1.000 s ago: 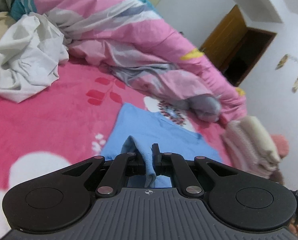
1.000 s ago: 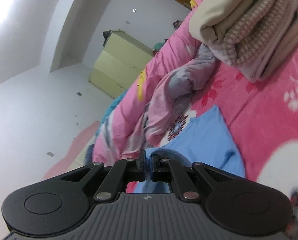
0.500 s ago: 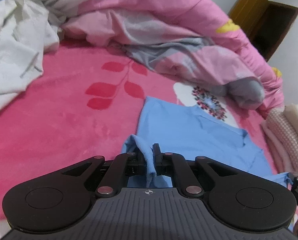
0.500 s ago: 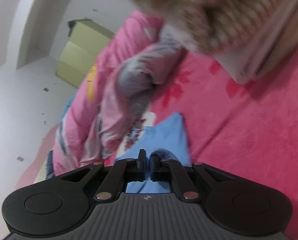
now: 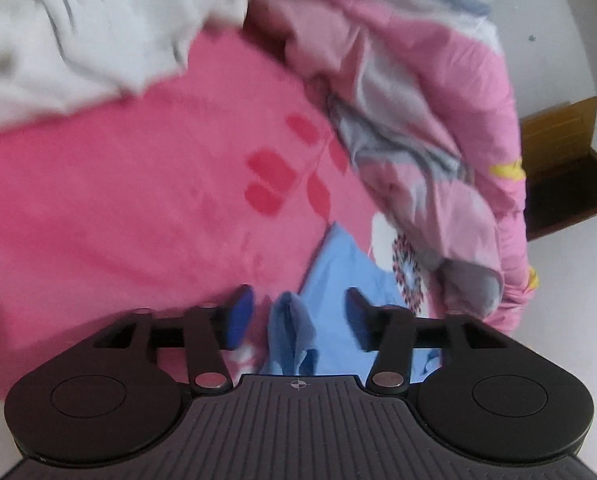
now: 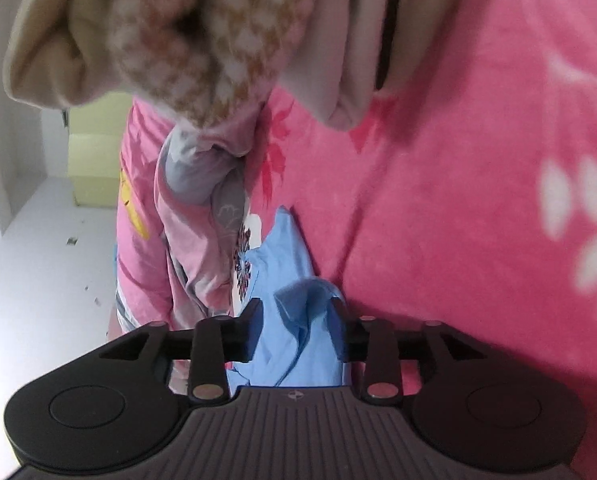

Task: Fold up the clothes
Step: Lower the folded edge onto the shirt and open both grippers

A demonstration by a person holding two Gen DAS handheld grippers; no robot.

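Note:
A light blue garment (image 5: 338, 264) lies on the pink bed cover (image 5: 118, 200), close to the bunched quilt. My left gripper (image 5: 296, 312) hangs just over its near edge. Its jaws are opening, and a raised fold of the blue cloth stands loose between them, clear of both pads. In the right wrist view the same blue garment (image 6: 286, 248) runs away from my right gripper (image 6: 296, 320). Those jaws are opening too. A hump of blue cloth sits between them, close against the right finger (image 6: 340, 320), and is not pinched.
A crumpled white garment (image 5: 78, 40) lies at the far left of the bed. The pink and grey quilt (image 5: 438, 120) is heaped along the far side. A stack of folded clothes (image 6: 178, 40) looms close above the right gripper. Beyond it are a pale yellow cabinet (image 6: 94, 168) and a white floor.
Both grippers were shut on pinches of the blue cloth and now stand parted, the cloth let go. Both have sunk toward the bed and rolled. The folded stack looms nearer in the right view.

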